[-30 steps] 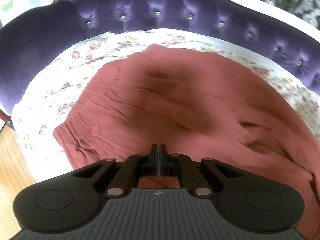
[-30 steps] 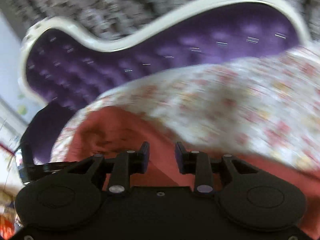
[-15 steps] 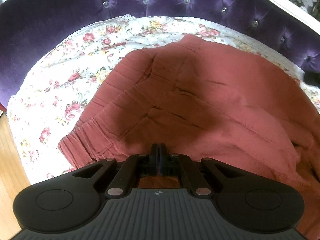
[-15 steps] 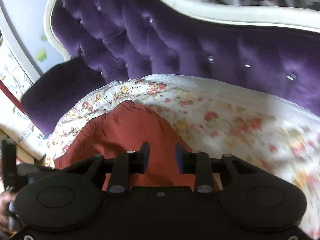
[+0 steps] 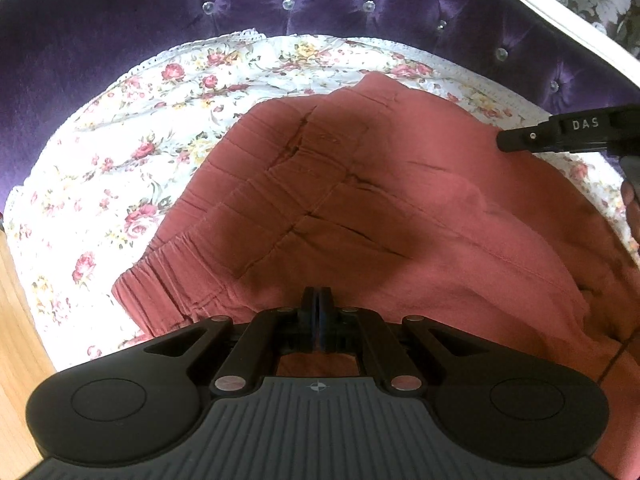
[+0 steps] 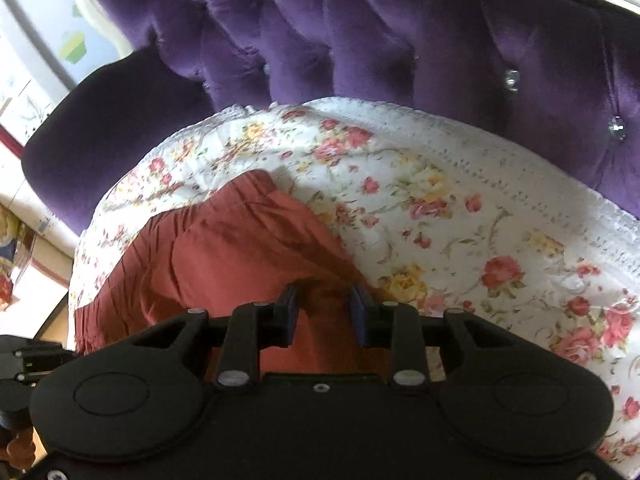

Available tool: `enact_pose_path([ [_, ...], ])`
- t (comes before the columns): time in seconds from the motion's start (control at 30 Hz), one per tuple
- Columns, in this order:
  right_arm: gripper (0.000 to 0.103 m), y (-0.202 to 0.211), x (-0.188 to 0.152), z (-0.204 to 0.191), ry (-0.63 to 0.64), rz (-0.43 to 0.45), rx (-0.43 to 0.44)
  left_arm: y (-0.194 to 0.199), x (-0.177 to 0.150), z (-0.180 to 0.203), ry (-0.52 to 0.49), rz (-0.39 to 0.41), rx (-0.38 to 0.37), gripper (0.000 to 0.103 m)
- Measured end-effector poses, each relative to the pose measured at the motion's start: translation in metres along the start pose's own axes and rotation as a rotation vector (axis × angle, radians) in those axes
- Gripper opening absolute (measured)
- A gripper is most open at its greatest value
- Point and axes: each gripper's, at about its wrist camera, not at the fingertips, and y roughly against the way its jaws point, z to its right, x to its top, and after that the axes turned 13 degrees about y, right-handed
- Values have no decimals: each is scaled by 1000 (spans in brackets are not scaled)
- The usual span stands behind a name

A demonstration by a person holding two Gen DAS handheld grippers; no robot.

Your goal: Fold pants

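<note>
I am keeping my left gripper (image 5: 319, 304) pressed fully together, its two fingers meeting with no gap, and it is pointing down at the near edge of the pants (image 5: 400, 216). Whether a bit of the cloth is caught between the tips I cannot tell, since the tips are hiding that spot. My right gripper (image 6: 324, 308) is standing about half wide, both blue pads clear, and nothing is sitting between them; it is hovering over the far right edge of the pants (image 6: 240, 256), just where the rust-red cloth is meeting the flowered cover.

The pants are lying spread and creased across the middle of the seat, the gathered elastic waistband (image 5: 160, 276) pointing to the near left. In the left wrist view, my right gripper's black body (image 5: 560, 134) is reaching in from the right over the far side of the cloth.

Under the pants a white floral cover (image 5: 132, 152) is spreading over the seat, lace-edged at the far side. Behind it the purple tufted sofa back (image 5: 320, 0) is rising, studded with clear buttons, trimmed by a white frame (image 5: 560, 36) at the far right.
</note>
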Motion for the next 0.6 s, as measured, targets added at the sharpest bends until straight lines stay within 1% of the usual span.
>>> enact_pose_path([
  [0.07,42,2,1,2,6,7,-23,1,0,-1,6,-3,-7,2],
  [0.13,50,1,2,3,9,4,-38,2,-2,0,3,-3,-4,2],
  [0.2,55,-6,2,2,22,-11,-47,3,-2,1,-3,-4,-3,2],
  [0.23,58,-10,1,2,27,-22,-41,3,-2,2,-5,-8,-6,2],
  [0.3,59,-18,-1,4,5,-36,-2,5,-2,3,-2,-12,-14,2],
  [0.33,53,-17,-3,4,-5,-19,2,7,-2,3,0,-11,-21,2],
  [0.37,44,-16,-2,5,-18,-20,13,8,-1,4,2,-9,-27,2],
  [0.4,22,-16,-2,5,-35,-22,32,9,0,4,5,-6,-36,2],
  [0.43,21,-12,-1,4,-52,-21,54,10,2,5,7,1,-42,2],
  [0.47,21,-5,0,-1,-44,-1,43,10,4,6,4,7,-44,2],
  [0.53,20,15,4,-19,30,54,-1,5,9,10,6,6,-37,2],
  [0.6,20,41,11,-38,67,112,-14,-5,14,11,23,-7,-28,2],
])
